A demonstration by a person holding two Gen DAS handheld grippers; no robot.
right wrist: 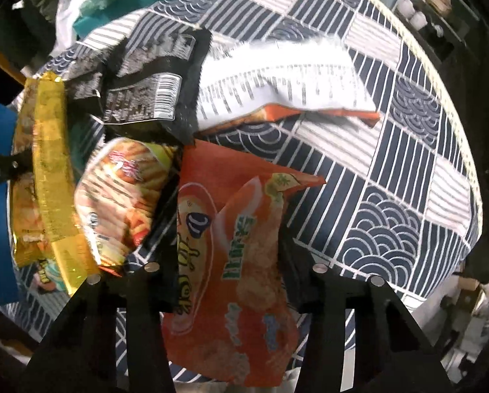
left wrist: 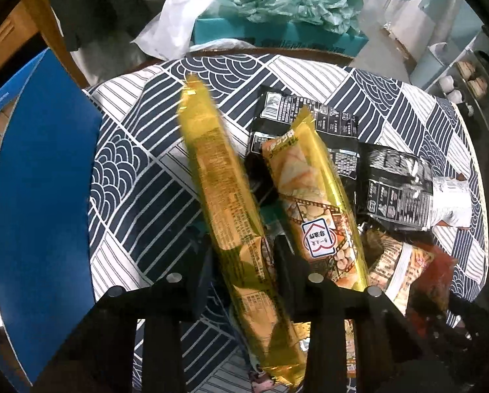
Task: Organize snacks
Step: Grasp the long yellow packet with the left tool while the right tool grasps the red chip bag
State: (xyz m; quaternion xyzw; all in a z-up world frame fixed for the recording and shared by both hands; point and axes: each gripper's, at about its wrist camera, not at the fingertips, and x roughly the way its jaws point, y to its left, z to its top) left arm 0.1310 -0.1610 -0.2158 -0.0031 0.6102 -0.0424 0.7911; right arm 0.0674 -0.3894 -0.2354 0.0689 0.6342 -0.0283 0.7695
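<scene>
Two packets are gripped: left tongs (left wrist: 241,262) pinch a long yellow packet (left wrist: 226,196), its length running straight ahead; right tongs (right wrist: 229,262) pinch an orange bag (right wrist: 231,262) likewise, both above the table (right wrist: 408,170).

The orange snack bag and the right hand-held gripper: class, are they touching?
Touching. The right wrist view shows the orange snack bag pinched between the right hand-held gripper fingers, creased and bunched where they meet it.

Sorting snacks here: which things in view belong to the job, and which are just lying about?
Job: yellow packet in left claw; orange bag in right claw; black packets.
Lying about: blue folder, teal box, green plastic bag.
</scene>
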